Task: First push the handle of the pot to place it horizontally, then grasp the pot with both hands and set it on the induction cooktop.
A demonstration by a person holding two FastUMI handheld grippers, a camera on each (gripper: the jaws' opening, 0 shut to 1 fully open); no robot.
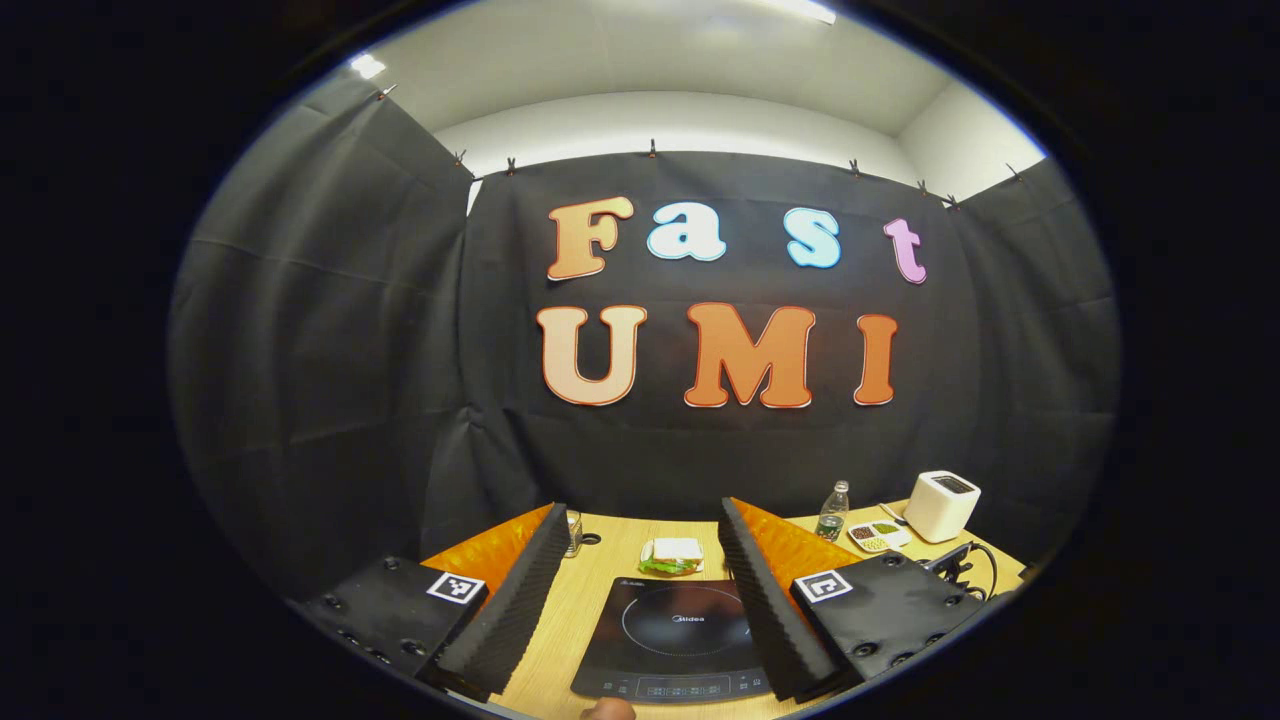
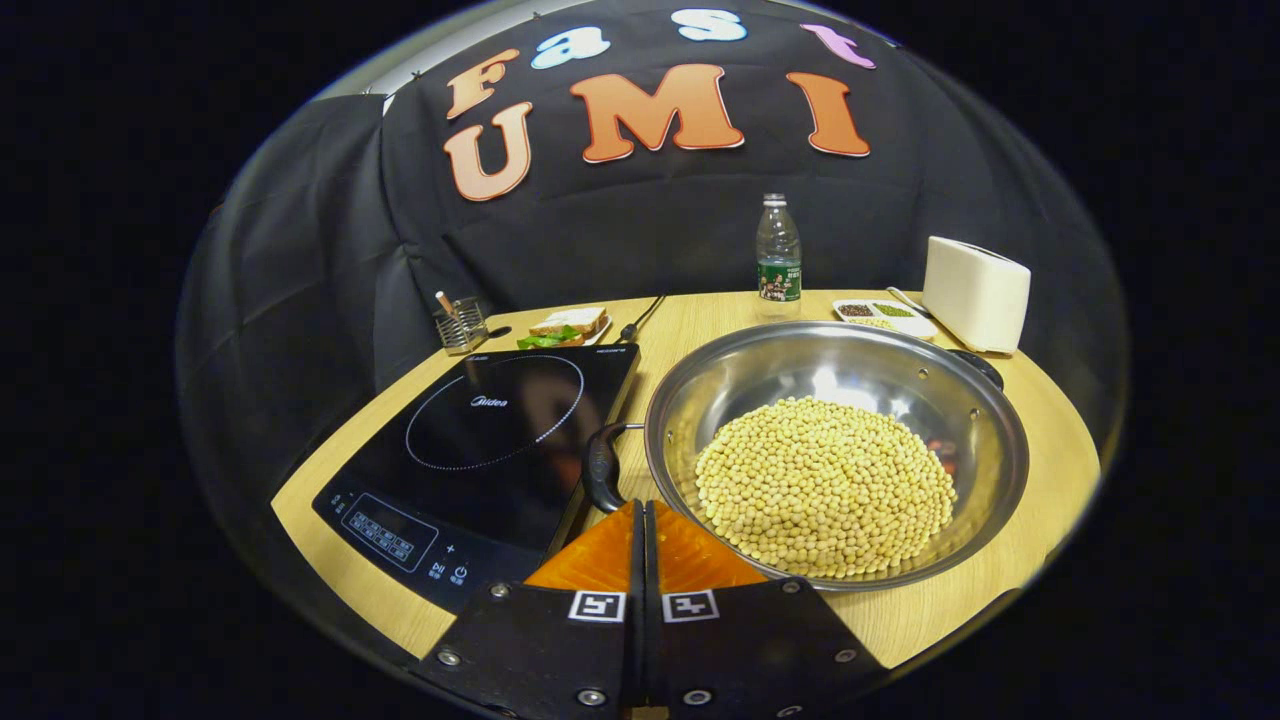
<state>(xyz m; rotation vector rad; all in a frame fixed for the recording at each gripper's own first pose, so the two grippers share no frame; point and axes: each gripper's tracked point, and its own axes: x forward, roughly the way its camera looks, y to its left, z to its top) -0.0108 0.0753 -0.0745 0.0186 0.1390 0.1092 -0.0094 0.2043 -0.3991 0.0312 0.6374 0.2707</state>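
In the right gripper view, the pot was a wide, shallow steel pan with a shiny inner wall, and a heap of pale yellow beans covered most of its bottom. It stood on the wooden tabletop, just beside the right edge of the black induction cooktop, not on it. One dark handle stuck out on the pot's left side toward the cooktop, and a second dark handle showed at the far right rim. The right gripper was clenched, its two fingers pressed together with nothing between them, and their tips were just in front of the left handle. In the left gripper view, the left gripper was released, its fingers spread wide above the cooktop. Along the back of the tabletop, from left to right, stood a small wire holder, a sandwich on a plate, a water bottle, a divided dish and a white toaster. Black cloth closed the booth behind.
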